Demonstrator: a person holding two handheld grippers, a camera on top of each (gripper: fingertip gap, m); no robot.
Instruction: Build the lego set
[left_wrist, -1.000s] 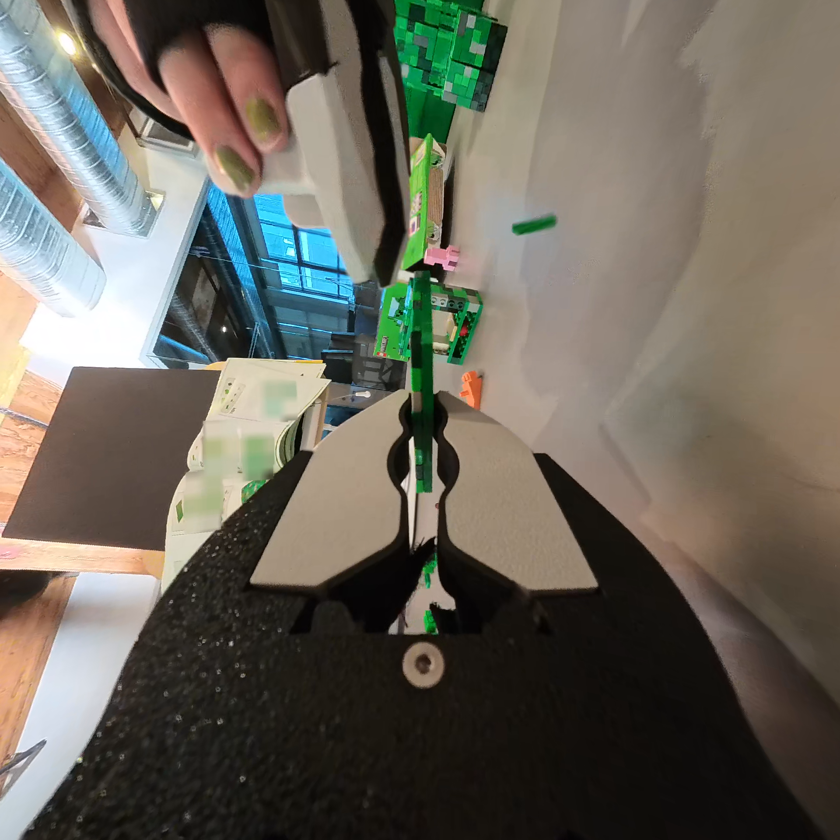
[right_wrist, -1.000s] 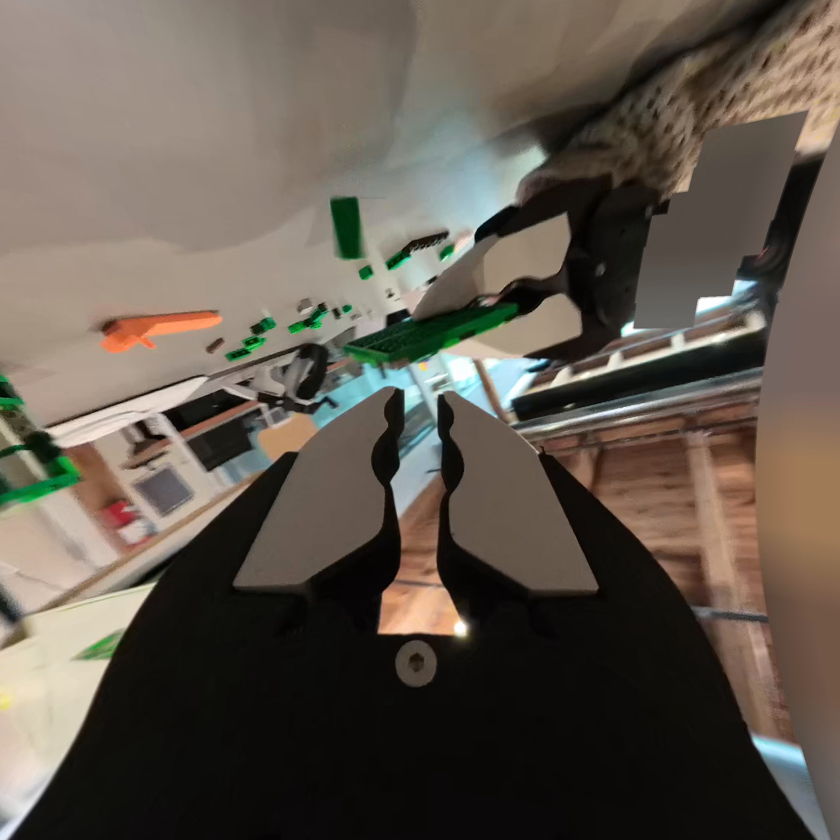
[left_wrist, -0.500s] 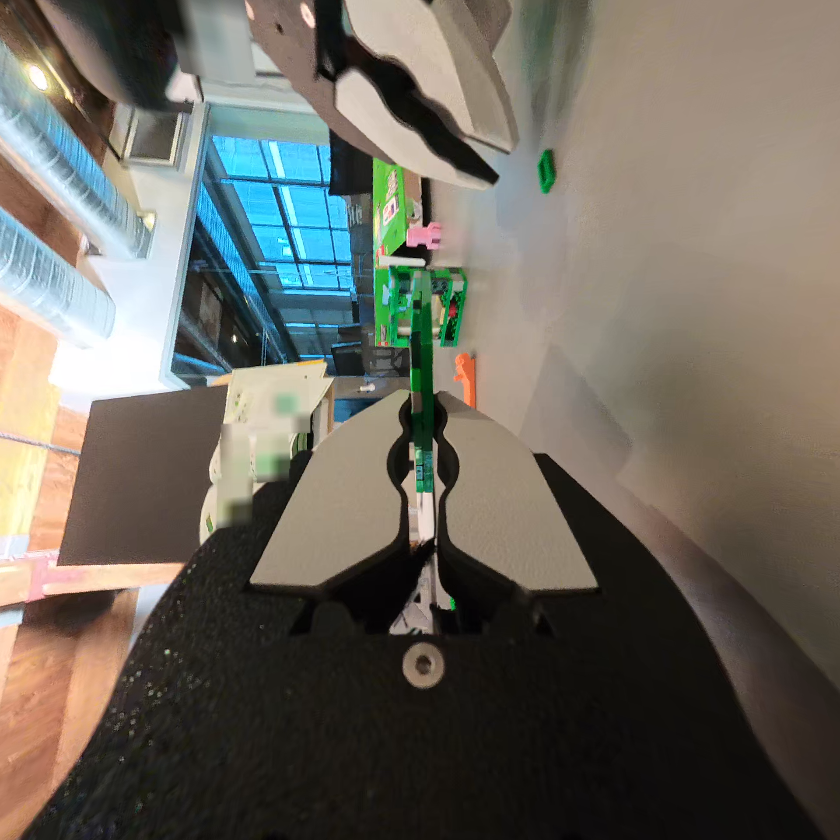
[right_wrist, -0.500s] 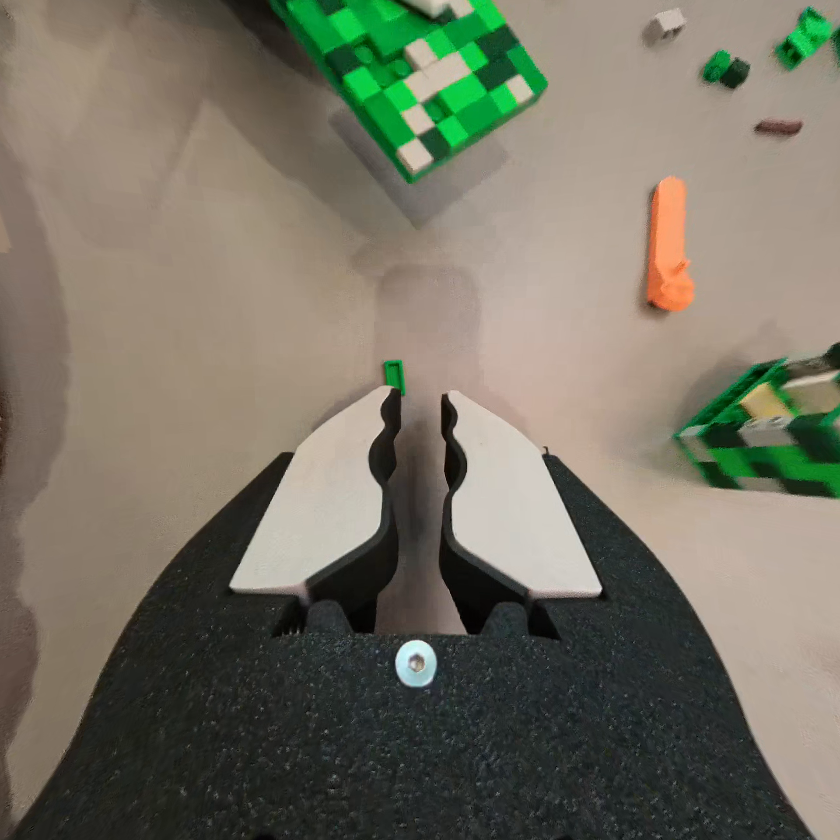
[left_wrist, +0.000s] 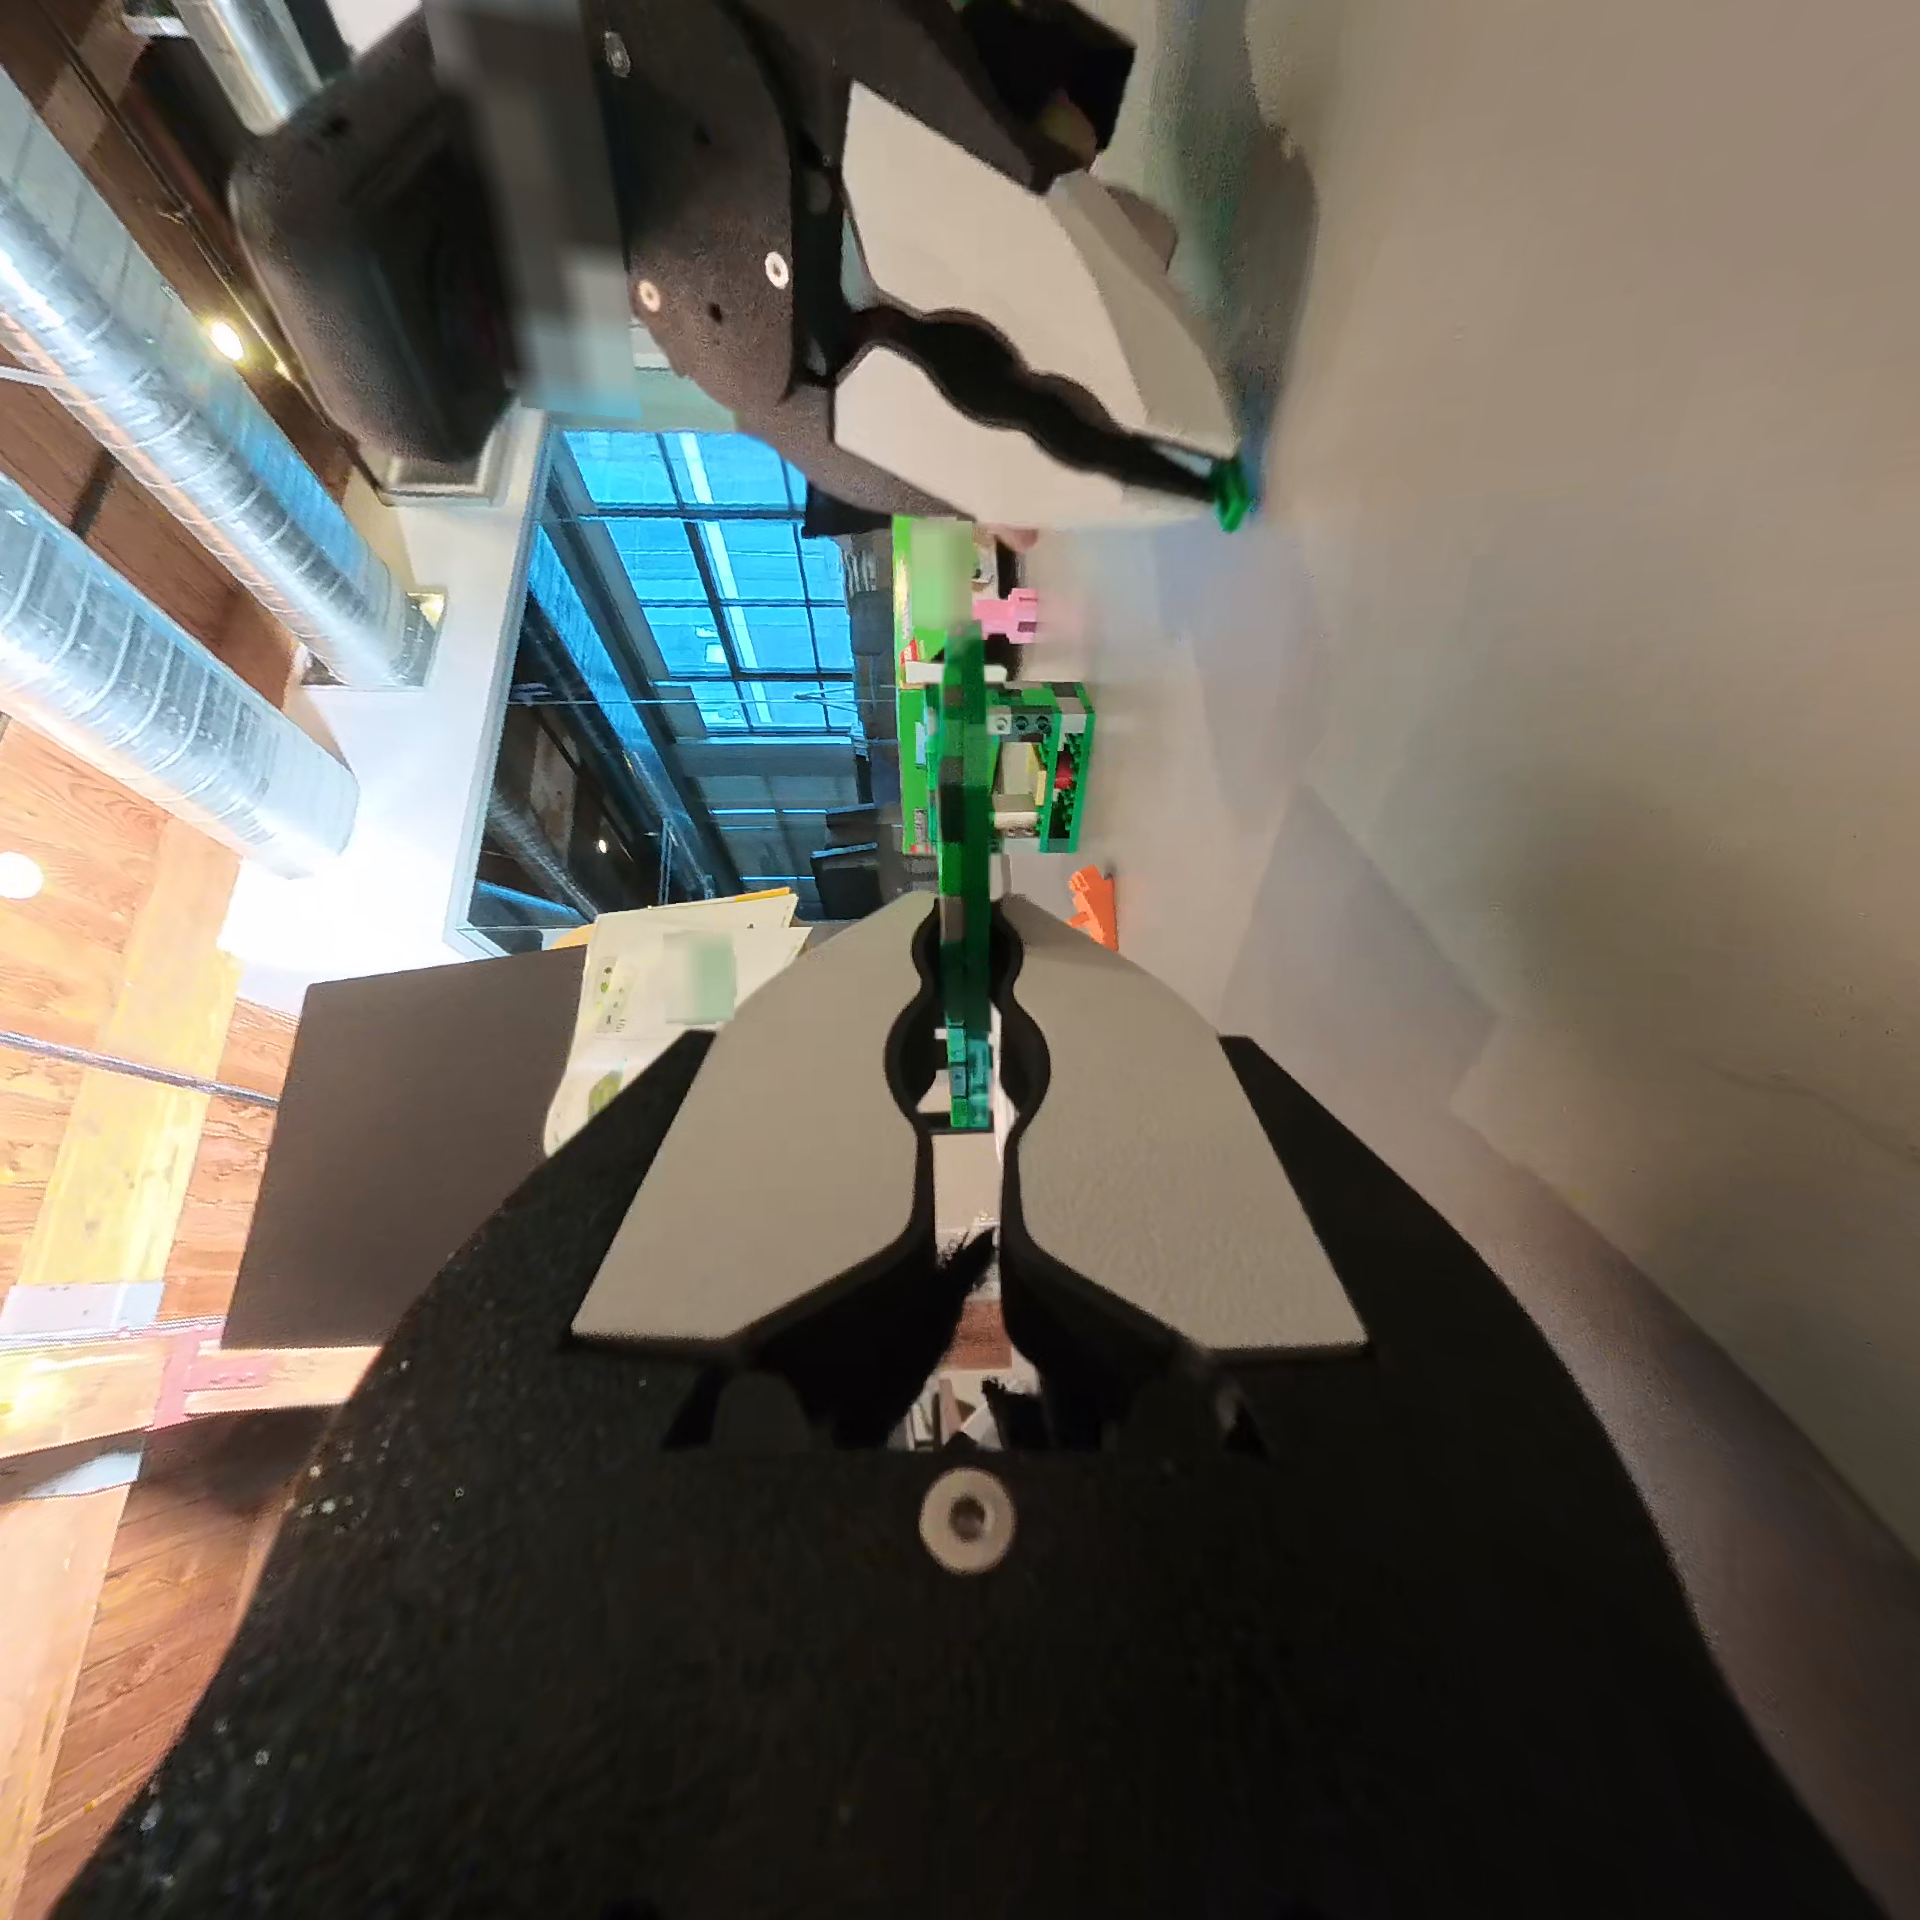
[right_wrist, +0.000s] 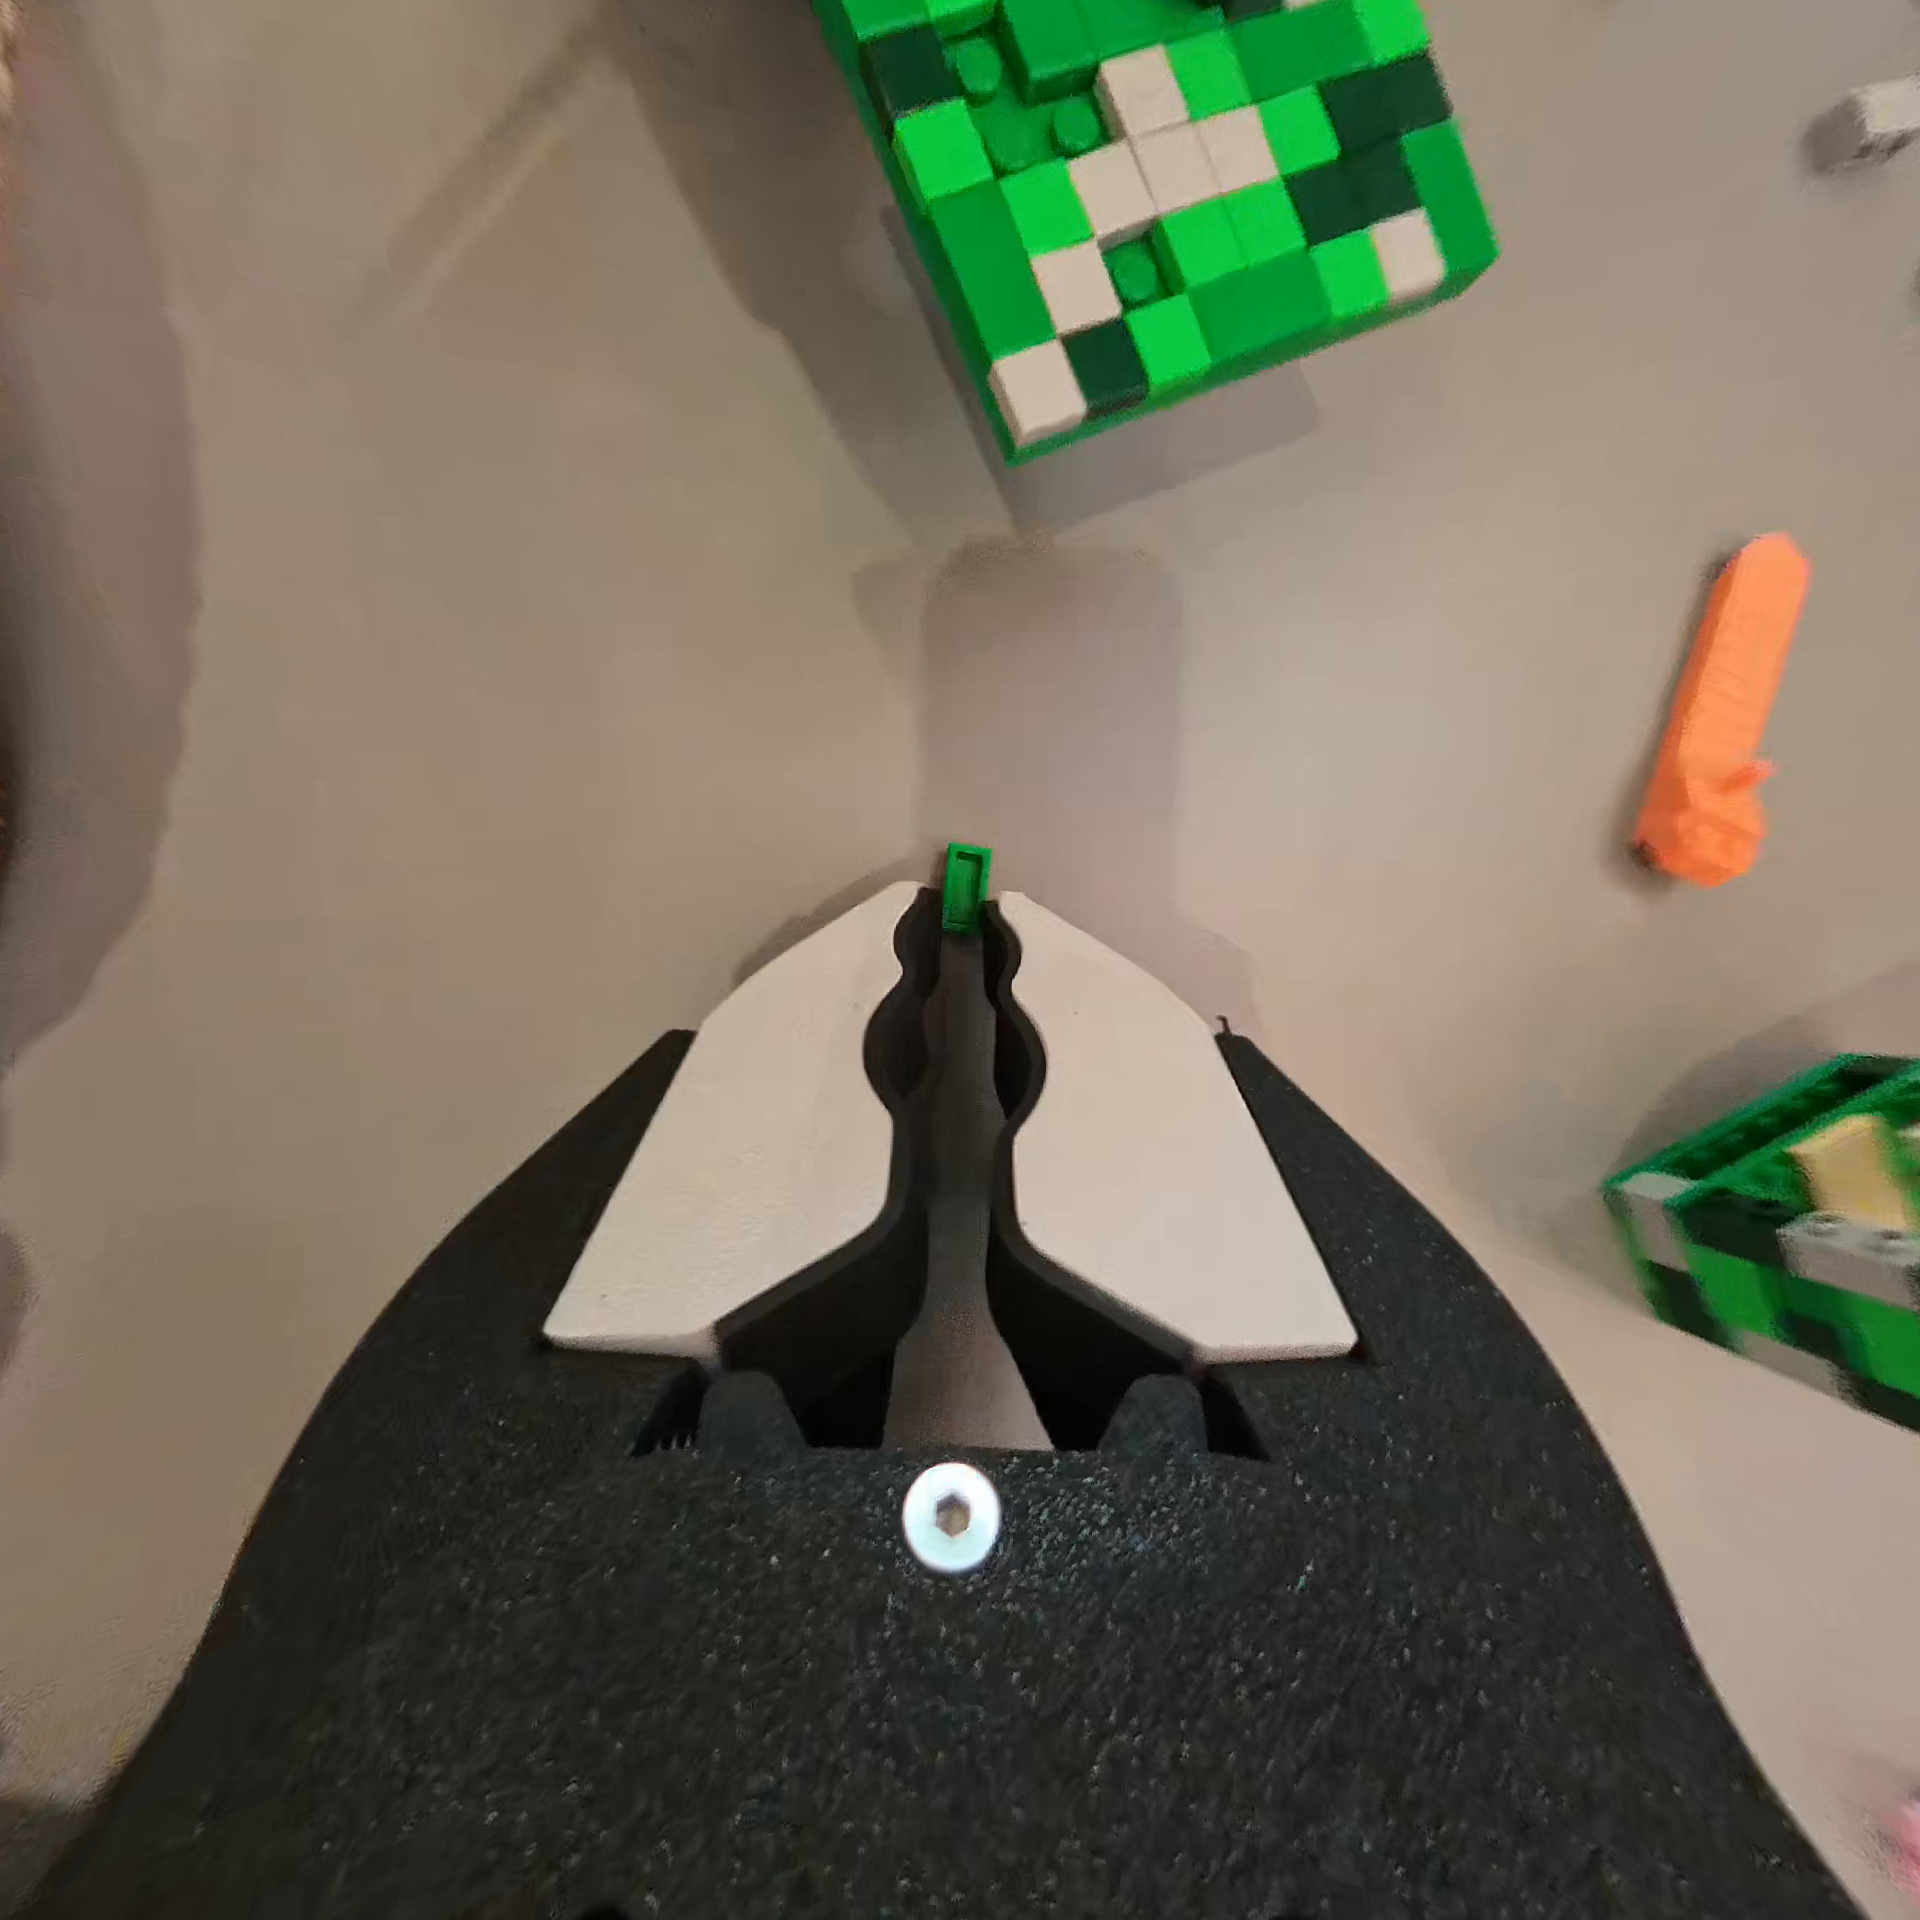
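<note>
My left gripper (left_wrist: 966, 925) is shut on a thin green lego plate (left_wrist: 964, 790), held edge-on and lifted off the table. My right gripper (right_wrist: 961, 899) is shut on a small green brick (right_wrist: 966, 881) at its fingertips, down at the table surface. In the left wrist view the right gripper (left_wrist: 1205, 483) shows at the top with the same small green brick (left_wrist: 1233, 497) at its tips. A large green, white and dark pixel-pattern lego block (right_wrist: 1164, 208) lies just beyond the right gripper.
An orange brick separator (right_wrist: 1714, 727) (left_wrist: 1091, 909) lies to the right. A partly built green lego box (right_wrist: 1787, 1236) (left_wrist: 1029, 769) stands at the right edge. A pink lego piece (left_wrist: 1008, 613) and a green carton (left_wrist: 925, 592) stand farther back. Instruction sheets (left_wrist: 665, 987) hang at the left.
My right gripper swung from facing the room down to the table, then closed on the small green brick. My left gripper kept hold of the green plate.
</note>
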